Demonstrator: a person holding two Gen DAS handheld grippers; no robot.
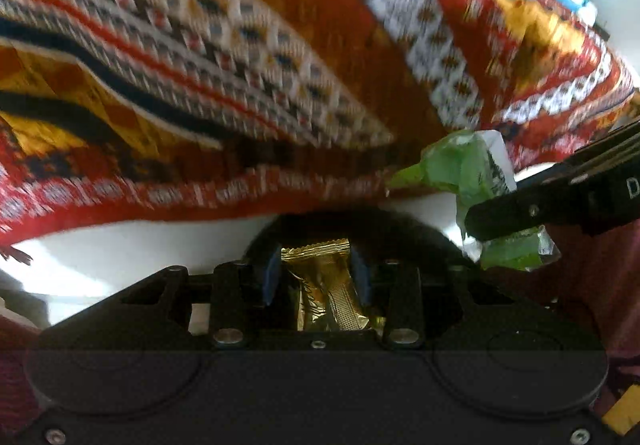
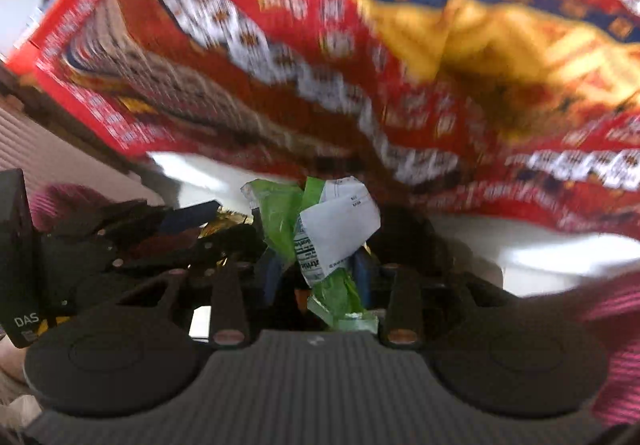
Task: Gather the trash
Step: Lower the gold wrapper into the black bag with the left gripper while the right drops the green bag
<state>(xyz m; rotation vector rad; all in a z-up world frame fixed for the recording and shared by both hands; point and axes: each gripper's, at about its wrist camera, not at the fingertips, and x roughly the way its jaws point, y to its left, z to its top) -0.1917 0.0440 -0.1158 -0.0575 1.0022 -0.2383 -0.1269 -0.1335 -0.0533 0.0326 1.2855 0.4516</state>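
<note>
left gripper (image 1: 316, 277): pads closed on gold wrapper (image 1: 326, 295), its lower end hidden | right gripper (image 2: 316, 269): clamps crumpled green wrapper (image 2: 320, 233), print unreadable | red patterned rug (image 1: 224, 57): motion-blurred behind both

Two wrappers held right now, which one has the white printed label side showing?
The green wrapper in the right gripper: its white printed panel faces out. The gold wrapper in the left gripper is plain foil.
</note>
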